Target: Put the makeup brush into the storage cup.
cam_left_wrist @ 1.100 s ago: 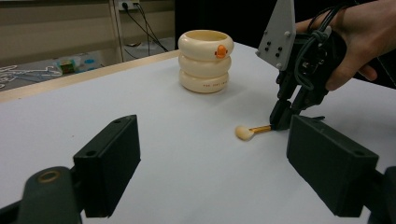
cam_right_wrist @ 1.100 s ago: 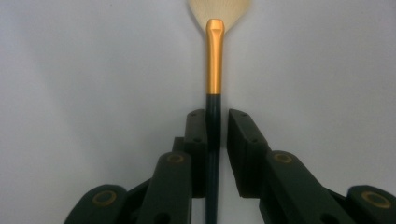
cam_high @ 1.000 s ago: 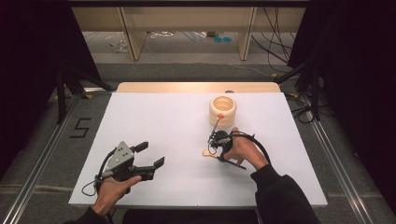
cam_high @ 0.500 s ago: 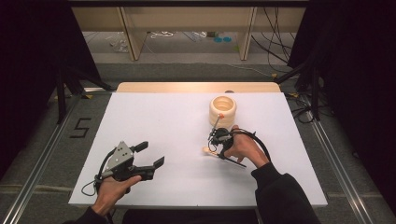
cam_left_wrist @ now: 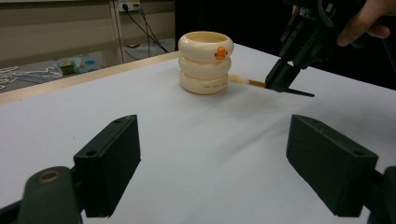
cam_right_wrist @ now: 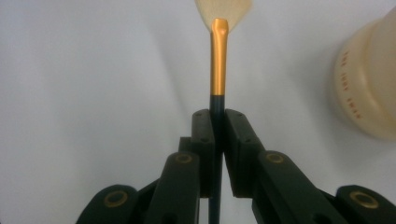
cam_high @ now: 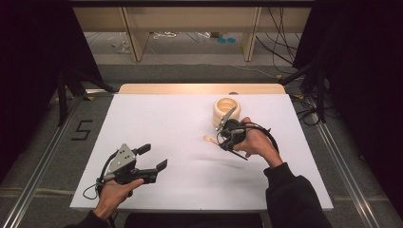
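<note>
Right gripper (cam_right_wrist: 218, 122) clamped on the dark handle of a small paintbrush (cam_right_wrist: 217, 70) — jaws pressed flat against the shaft from both sides, gold ferrule and pale bristle tuft projecting straight ahead along the gripper's own line. In the high view the right gripper (cam_high: 227, 137) sits just in front of the cream ringed holder (cam_high: 226, 110), the brush tip (cam_high: 209, 138) pointing leftward across the white table (cam_high: 157, 118), low over the surface; whether the bristles touch it I cannot tell. From the left gripper view the paintbrush (cam_left_wrist: 247, 83) lies roughly level, tuft close beside the holder (cam_left_wrist: 206, 62) and not inside it, handle end sticking out behind the jaws. The holder stands upright, open mouth on top, small orange tab at the rim. Left gripper (cam_high: 154, 159) well apart at the near left, jaws spread wide, holding nothing. Judgement: the right hand is the nearer one; brush axis is near horizontal, the holder's opening faces up — the brush would need tipping upright before it could drop in.
</note>
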Tool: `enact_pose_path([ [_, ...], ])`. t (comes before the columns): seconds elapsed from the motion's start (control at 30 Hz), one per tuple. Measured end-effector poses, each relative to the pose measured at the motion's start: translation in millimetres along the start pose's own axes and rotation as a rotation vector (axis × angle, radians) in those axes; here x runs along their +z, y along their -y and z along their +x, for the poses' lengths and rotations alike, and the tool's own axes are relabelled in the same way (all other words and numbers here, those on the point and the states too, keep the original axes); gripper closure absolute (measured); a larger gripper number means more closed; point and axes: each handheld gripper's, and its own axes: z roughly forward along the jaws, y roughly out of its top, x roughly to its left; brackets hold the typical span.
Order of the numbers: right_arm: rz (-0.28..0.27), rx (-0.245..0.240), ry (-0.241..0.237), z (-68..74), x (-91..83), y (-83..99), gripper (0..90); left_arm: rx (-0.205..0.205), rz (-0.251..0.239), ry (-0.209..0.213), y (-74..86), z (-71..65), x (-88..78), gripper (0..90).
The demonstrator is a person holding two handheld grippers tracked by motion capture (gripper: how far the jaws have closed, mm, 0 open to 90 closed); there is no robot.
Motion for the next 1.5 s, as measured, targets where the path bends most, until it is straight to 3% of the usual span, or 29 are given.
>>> enact_pose_path([
  [0.4,-0.253,0.028,0.027,-10.7,-12.8,-0.3,83.0,-0.01,0.009,-0.008,-0.2,-0.6,-1.1,17.2],
  [0.53,-0.302,0.04,0.045,-12.0,-15.1,-0.7,83.0,0.003,0.008,-0.006,-0.6,0.4,-0.6,17.2],
  [0.87,-0.403,0.068,0.062,-16.9,-20.6,0.0,83.0,-0.017,0.009,-0.006,0.0,-0.8,-0.3,17.2],
  [1.03,-0.473,0.106,0.031,-22.4,-23.9,1.3,83.0,-0.014,0.011,-0.007,0.1,-0.5,0.0,17.2],
  [1.23,-0.531,0.138,0.027,-26.7,-24.4,-0.7,83.0,-0.012,0.01,-0.008,-0.1,-0.2,0.0,17.2],
  [1.43,-0.557,0.164,0.003,-32.7,-24.2,-3.3,83.1,-0.001,0.011,-0.008,-0.2,0.8,0.3,17.2],
  [1.5,-0.577,0.168,0.015,-35.1,-23.5,-4.4,83.0,0.0,0.013,-0.008,-0.1,0.5,0.2,17.2],
])
